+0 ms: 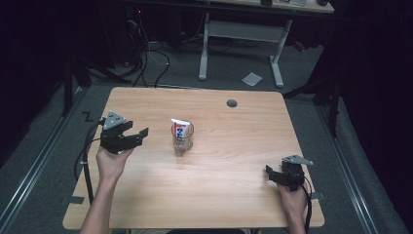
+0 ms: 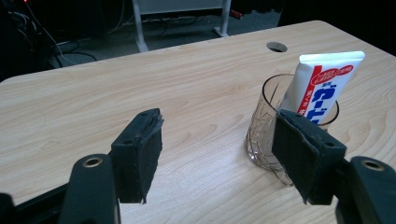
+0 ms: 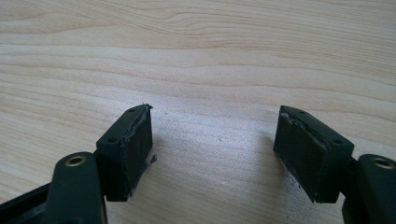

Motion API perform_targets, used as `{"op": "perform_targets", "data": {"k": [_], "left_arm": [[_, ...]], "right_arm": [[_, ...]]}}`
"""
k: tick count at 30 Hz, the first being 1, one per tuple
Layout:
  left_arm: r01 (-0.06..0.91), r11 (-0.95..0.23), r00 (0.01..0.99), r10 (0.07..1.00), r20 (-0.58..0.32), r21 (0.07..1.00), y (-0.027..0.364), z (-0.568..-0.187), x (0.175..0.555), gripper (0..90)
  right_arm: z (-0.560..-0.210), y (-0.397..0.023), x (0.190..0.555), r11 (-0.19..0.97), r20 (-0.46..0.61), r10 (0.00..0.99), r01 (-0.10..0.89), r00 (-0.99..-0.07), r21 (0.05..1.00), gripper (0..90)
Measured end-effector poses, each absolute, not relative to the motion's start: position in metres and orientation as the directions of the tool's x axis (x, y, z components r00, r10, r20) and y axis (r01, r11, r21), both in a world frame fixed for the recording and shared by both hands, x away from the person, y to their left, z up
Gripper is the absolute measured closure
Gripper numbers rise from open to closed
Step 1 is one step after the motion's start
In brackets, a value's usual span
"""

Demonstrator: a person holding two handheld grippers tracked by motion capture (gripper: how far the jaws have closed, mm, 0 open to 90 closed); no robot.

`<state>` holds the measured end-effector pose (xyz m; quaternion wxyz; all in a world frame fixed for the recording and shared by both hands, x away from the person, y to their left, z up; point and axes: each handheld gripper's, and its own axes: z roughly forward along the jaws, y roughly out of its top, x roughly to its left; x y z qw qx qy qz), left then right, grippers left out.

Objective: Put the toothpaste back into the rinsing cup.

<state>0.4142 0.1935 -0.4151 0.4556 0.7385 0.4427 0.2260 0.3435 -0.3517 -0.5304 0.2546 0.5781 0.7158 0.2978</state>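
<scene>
From above: a clear glass (image 1: 182, 139) stands mid-surface (image 1: 219, 195) with a toothpaste tube (image 1: 179, 129) leaning inside it. The left gripper (image 1: 139, 136) hovers just beside the glass, jaws spread, holding nothing; the right gripper (image 1: 271, 174) waits well apart near the front edge.

Left gripper view: the jaws gape wide, the glass (image 2: 266, 135) off to the right, partly behind the right pad (image 2: 299, 154), not yet between them. The tube (image 2: 322, 86) pokes up above the rim. I'd swing right to centre the target, then close gently, since thin glass tips easily.

Right gripper view: jaws apart over bare wood, empty.
</scene>
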Motion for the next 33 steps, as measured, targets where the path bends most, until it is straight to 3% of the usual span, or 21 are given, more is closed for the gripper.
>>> {"op": "perform_targets", "data": {"k": [20,33], "left_arm": [[0.462,-0.148,0.472,0.876,-0.101,0.875,0.215,-0.421,0.404,33.7],[0.457,-0.161,0.45,0.89,-0.07,0.875,0.223,-0.426,0.394,33.5]], "right_arm": [[-0.53,-0.352,0.344,0.155,-0.02,0.979,0.676,-0.202,0.721,27.8],[-0.53,-0.352,0.344,0.154,-0.02,0.979,0.676,-0.202,0.72,27.8]]}}
